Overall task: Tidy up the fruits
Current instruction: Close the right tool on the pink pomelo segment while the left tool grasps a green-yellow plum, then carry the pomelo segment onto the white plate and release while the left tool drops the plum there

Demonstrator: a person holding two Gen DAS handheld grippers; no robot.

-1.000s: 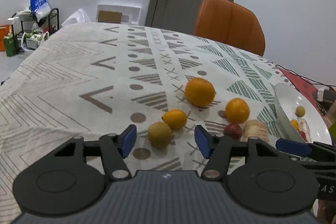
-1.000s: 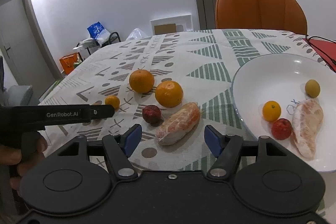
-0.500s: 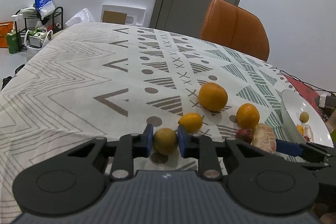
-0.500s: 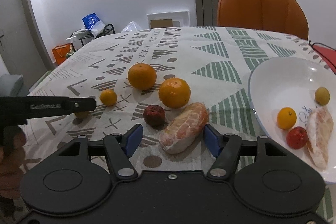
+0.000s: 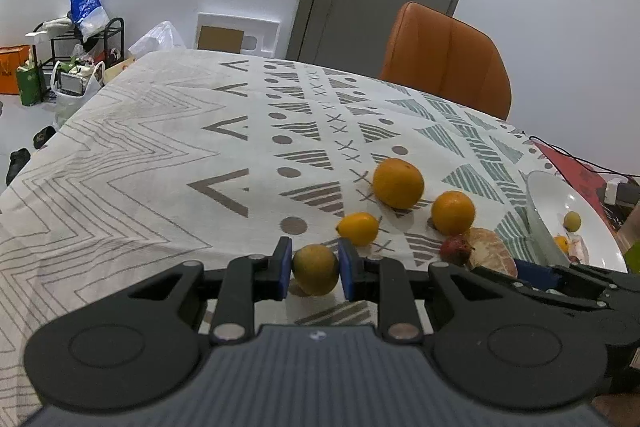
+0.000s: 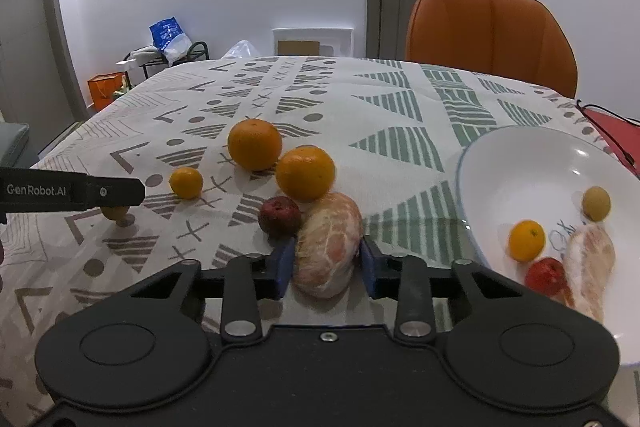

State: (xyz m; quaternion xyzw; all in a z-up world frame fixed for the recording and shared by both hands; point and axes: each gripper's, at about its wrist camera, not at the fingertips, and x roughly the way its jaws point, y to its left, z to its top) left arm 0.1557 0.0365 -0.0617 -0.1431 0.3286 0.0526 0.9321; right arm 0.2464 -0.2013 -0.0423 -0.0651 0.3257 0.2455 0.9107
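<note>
Since a second ago both grippers have gone from wide open to closed around fruit. The left gripper [image 5: 313,270] now pinches a small yellow-green fruit [image 5: 315,269] at the near edge of the table [image 5: 132,163], its pads on either side, probably so it can be lifted without rolling. The right gripper [image 6: 326,267] clamps the peeled citrus piece [image 6: 329,245] lying against a dark red fruit [image 6: 279,215]. Two oranges [image 6: 254,144] and a small yellow one [image 6: 186,182] wait farther back. The white plate [image 6: 516,163] at right already holds four fruits, likely the destination.
</note>
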